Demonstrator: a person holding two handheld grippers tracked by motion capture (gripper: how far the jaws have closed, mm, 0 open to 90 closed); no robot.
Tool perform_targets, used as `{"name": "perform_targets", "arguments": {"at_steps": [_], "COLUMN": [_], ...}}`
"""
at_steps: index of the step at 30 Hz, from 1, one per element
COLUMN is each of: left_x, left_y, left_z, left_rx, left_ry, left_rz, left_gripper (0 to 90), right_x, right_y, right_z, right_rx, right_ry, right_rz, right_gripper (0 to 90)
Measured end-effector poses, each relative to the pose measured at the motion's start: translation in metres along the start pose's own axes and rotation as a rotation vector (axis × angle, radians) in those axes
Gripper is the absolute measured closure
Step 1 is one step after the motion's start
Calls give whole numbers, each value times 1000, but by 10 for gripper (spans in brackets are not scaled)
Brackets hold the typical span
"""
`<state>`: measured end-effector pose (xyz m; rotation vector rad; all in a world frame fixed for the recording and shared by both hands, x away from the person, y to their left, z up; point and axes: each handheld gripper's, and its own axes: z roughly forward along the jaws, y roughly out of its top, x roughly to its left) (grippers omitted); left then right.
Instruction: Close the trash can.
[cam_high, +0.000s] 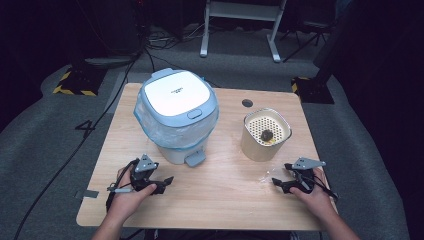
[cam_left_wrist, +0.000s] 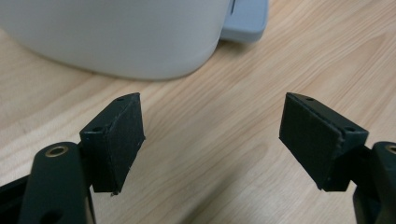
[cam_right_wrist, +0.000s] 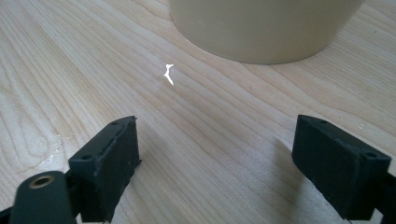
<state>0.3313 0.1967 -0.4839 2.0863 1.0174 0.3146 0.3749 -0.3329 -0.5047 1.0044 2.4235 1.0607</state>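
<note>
- My left tongs (cam_high: 162, 184) rest on the bench (cam_high: 225, 200), jaws apart and empty, just in front of the pedal bin (cam_high: 177, 115).
- My right tongs (cam_high: 281, 176) sit low too, jaws wide apart, holding nothing.
- The cream container (cam_high: 265, 136) stands just ahead of my right tongs, with a small dark lump (cam_high: 267, 134) on its perforated insert.
- A scrap of clear film (cam_right_wrist: 169, 74) lies between the right jaws and the container's base (easy to miss).
- I judge the reach comes next: keep the jaws wide, come in level, and close on the container's wall without tipping it.
- The bin's pedal (cam_left_wrist: 245, 21) is just beyond my left jaws.
</note>
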Motion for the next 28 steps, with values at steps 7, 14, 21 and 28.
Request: {"name": "perform_targets", "arguments": {"at_steps": [7, 14, 21, 28], "left_x": [1, 5, 15, 15], "left_y": [-6, -10, -14, -14], "left_z": [5, 10, 13, 14], "left_rx": [60, 122, 77, 83], "left_ry": [52, 105, 71, 81], "left_rz": [28, 62, 44, 39], "left_gripper": [221, 183, 123, 101], "right_x": [0, 0, 0, 0], "right_y": [0, 0, 0, 0], "right_z": [0, 0, 0, 0], "right_rx": [0, 0, 0, 0], "right_ry": [0, 0, 0, 0], "right_rz": [0, 0, 0, -1], "right_gripper": [148, 148, 148, 148]}}
